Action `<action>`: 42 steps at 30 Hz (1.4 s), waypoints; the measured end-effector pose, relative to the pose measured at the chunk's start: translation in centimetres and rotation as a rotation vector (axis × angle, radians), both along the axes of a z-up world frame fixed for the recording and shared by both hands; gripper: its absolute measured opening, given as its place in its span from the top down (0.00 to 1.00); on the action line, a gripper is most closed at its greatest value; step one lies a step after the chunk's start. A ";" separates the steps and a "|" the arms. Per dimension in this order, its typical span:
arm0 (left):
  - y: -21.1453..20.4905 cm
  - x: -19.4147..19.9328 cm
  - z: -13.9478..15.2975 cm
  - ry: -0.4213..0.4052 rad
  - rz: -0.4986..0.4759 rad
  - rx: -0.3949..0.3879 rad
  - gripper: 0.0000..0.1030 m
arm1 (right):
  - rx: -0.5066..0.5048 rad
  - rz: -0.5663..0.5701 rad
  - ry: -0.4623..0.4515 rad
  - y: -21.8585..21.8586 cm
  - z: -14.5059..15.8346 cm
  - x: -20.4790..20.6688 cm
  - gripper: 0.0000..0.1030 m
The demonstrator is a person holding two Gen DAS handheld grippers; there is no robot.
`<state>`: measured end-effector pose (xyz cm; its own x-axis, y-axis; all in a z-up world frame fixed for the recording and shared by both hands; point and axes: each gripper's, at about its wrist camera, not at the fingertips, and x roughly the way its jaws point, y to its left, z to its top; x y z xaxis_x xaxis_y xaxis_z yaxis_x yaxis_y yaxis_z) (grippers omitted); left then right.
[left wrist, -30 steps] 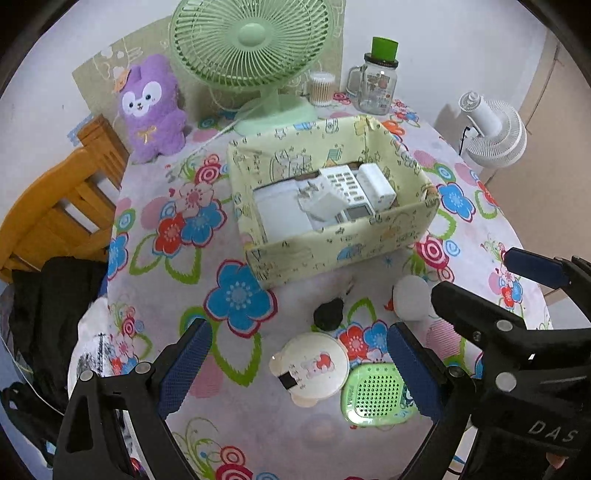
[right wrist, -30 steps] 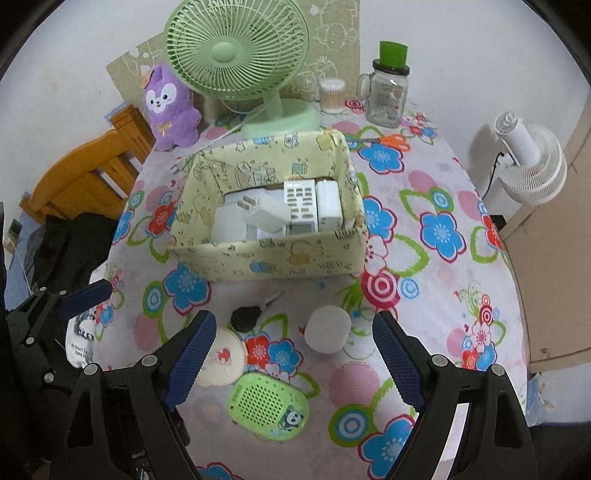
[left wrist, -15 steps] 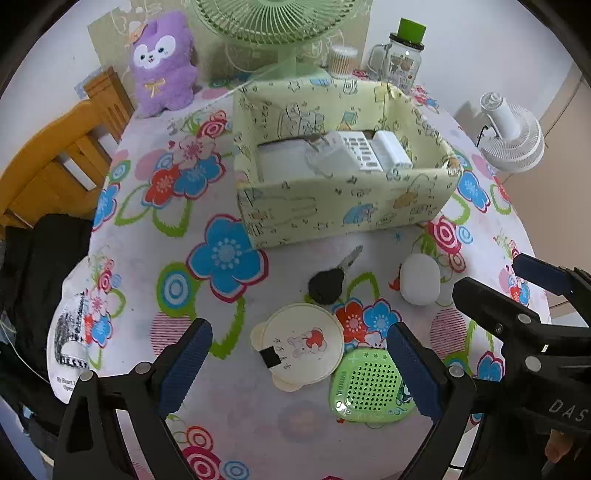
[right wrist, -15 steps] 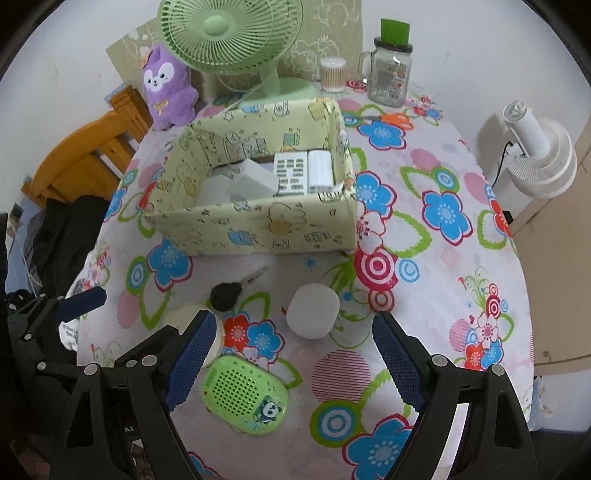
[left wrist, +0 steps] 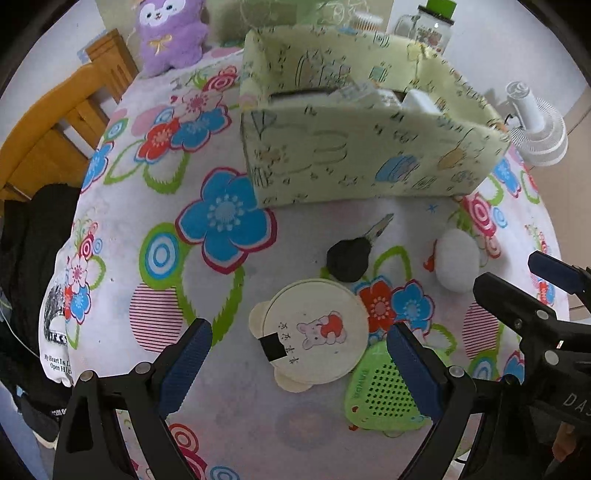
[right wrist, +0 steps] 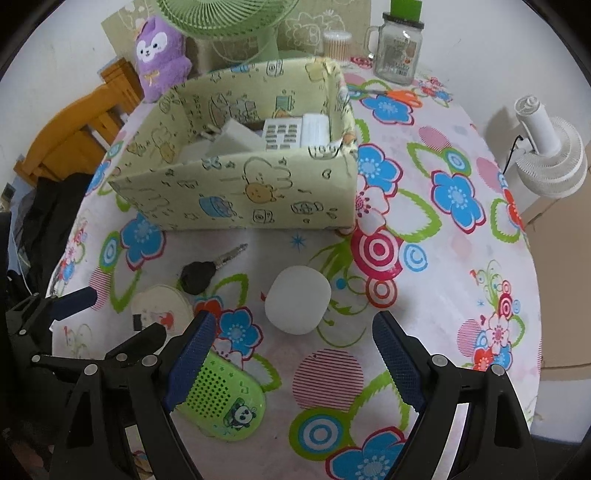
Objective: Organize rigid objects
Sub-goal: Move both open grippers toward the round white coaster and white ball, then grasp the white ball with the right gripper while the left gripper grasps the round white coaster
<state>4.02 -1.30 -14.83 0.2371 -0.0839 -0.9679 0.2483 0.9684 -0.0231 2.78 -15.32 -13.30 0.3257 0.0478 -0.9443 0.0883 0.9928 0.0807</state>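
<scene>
A yellow patterned box sits mid-table with white devices inside. In front of it lie a black-headed key, a round cream bear-eared case, a green perforated panda case and a white rounded object. My left gripper hangs open above the cream case. Just below the white object, my right gripper is open and holds nothing. Each gripper shows at the other view's edge.
A flowered cloth covers the table. At the back stand a green fan, a purple plush, a glass jar and a swab cup. A wooden chair with dark clothing is left; a white floor fan right.
Both grippers have sunk toward the table, so the box and small objects look larger and nearer. Both sets of jaws stayed equally wide. No object moved.
</scene>
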 end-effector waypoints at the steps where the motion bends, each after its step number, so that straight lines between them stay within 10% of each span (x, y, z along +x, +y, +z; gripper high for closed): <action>1: 0.0 0.1 -0.4 0.008 0.001 0.002 0.06 | 0.005 0.000 0.007 0.0 -0.4 0.1 0.14; 26: -0.5 1.4 -5.1 0.045 0.017 0.039 0.03 | -0.011 0.009 0.084 -0.1 -4.9 1.2 0.14; 31: -1.1 0.1 -4.5 0.002 -0.034 0.022 0.18 | -0.014 0.011 0.085 0.0 -5.3 1.5 0.14; 42: -1.0 1.3 -3.7 0.029 -0.003 -0.008 0.18 | -0.025 0.032 0.084 0.4 -5.8 3.2 0.14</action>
